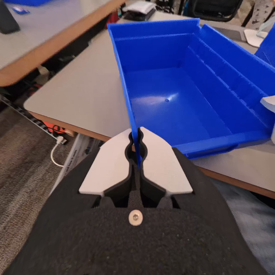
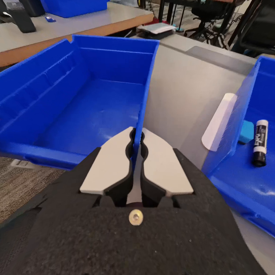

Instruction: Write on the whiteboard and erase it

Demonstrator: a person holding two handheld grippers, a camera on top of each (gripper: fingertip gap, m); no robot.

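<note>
An empty blue bin lies on the grey table, its near end at the table's front edge. My left gripper is shut on the bin's left wall. My right gripper is shut on the right wall of the same bin. To the right, a second blue bin holds a black marker and a light blue eraser block. A white flat piece rests against that bin's outer wall. I see no whiteboard face.
Another table with a wooden edge stands behind, bearing a further blue bin and dark objects. Carpet, a white cable and papers lie below the table's front edge. Chairs and clutter stand at the back right.
</note>
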